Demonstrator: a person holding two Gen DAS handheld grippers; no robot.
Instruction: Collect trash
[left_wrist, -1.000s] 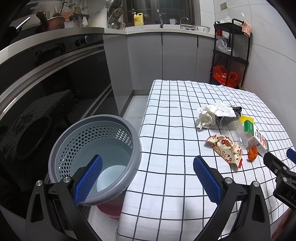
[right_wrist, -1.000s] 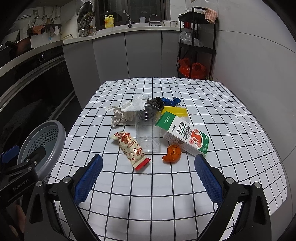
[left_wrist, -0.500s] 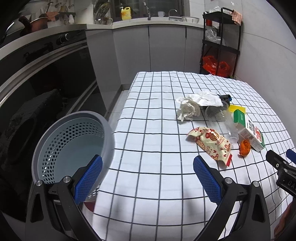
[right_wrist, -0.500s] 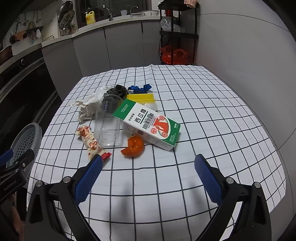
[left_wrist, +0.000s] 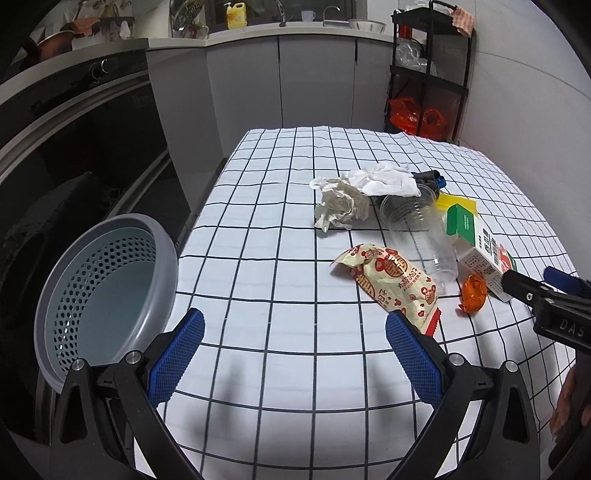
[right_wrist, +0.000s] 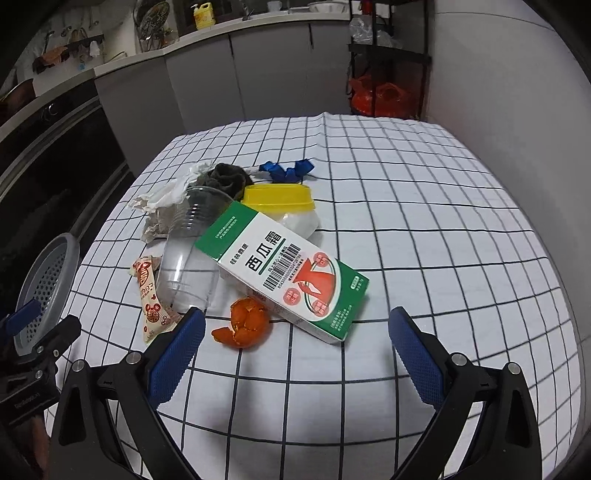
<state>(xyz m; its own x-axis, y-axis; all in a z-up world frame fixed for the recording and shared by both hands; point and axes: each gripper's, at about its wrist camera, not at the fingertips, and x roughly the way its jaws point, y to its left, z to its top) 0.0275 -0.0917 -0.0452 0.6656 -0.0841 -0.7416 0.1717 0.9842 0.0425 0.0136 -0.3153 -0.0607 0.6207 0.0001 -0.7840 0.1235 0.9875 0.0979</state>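
Trash lies on the checked tablecloth: a snack wrapper, a clear plastic cup on its side, crumpled paper, a green-and-white carton, orange peel and a yellow-lidded tub. A grey perforated bin stands off the table's left edge. My left gripper is open and empty above the table's near edge, just short of the wrapper. My right gripper is open and empty, just short of the peel and carton.
A dark oven front and grey cabinets run along the left and back. A black shelf rack with orange bags stands at the far right by the white wall. A blue ribbon and dark rag lie behind the tub.
Both grippers have moved forward over the table and closer to the trash. The left one swung right, away from above the bin. Both stay open.
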